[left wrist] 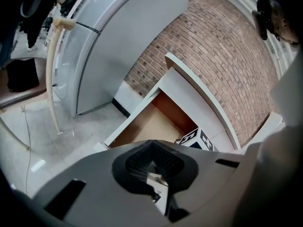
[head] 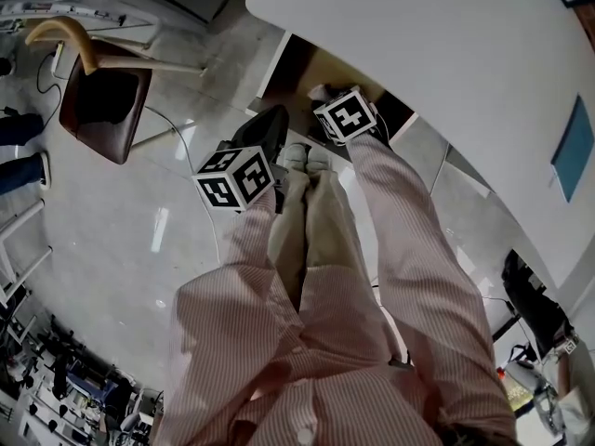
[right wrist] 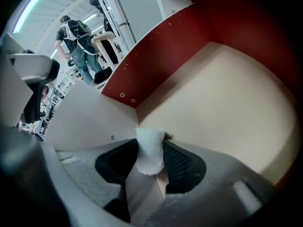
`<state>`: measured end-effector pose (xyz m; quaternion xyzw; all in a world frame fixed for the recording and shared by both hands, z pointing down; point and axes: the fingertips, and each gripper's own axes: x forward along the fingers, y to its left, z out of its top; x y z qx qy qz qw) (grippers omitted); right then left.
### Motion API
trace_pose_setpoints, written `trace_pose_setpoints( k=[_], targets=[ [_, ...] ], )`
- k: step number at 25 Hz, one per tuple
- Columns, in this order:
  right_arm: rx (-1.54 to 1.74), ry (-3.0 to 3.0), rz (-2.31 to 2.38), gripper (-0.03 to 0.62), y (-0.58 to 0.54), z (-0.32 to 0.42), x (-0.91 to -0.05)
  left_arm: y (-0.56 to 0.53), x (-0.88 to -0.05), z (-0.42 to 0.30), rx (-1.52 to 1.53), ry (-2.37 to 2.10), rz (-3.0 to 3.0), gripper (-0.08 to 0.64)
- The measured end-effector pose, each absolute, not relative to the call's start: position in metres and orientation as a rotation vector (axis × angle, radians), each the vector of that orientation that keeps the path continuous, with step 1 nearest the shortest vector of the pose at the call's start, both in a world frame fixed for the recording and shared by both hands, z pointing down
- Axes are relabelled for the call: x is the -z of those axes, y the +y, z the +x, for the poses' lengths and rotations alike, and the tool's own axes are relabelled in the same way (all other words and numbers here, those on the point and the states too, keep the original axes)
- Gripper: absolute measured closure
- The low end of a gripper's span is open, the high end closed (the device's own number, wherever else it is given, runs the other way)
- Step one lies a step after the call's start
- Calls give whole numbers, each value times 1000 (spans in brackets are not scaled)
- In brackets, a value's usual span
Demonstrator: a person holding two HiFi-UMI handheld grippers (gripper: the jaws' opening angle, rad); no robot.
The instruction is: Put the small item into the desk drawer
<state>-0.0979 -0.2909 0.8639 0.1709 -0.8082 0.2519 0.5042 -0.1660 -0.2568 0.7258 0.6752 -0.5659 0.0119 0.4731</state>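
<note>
The desk drawer [head: 275, 63] stands open under the white desk [head: 437, 35]; it has a beige floor [right wrist: 218, 93] and red walls. My right gripper [right wrist: 151, 143] is inside it, low over the floor near a back corner. It is shut on the small white item [right wrist: 150, 156], which sticks out between the pads. In the head view the right gripper [head: 321, 94] reaches into the drawer. My left gripper [head: 271, 119] hangs outside, just in front of the drawer. In its own view the left gripper [left wrist: 151, 144] has its tips together, with nothing held, and looks at the drawer [left wrist: 136, 116].
A brown chair [head: 102, 110] stands on the pale floor to the left. A grey cabinet [left wrist: 109, 46] and a brick wall [left wrist: 222, 56] lie behind the drawer. A blue sheet [head: 572, 147] lies on the desk. A person [right wrist: 75, 37] stands far off.
</note>
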Motion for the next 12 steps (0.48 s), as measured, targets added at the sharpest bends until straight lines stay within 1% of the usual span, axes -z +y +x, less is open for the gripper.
trace_pose_setpoints(
  k=[5,12],
  targets=[
    [-608,-1947,417,413,-290,-101,-860,-253,-723,-170,-15,-1388,1645,561],
    [-573,-1985,458,414,-299,-103,-835,-256,-704,-174,-5,-1397,1664,561]
  ],
)
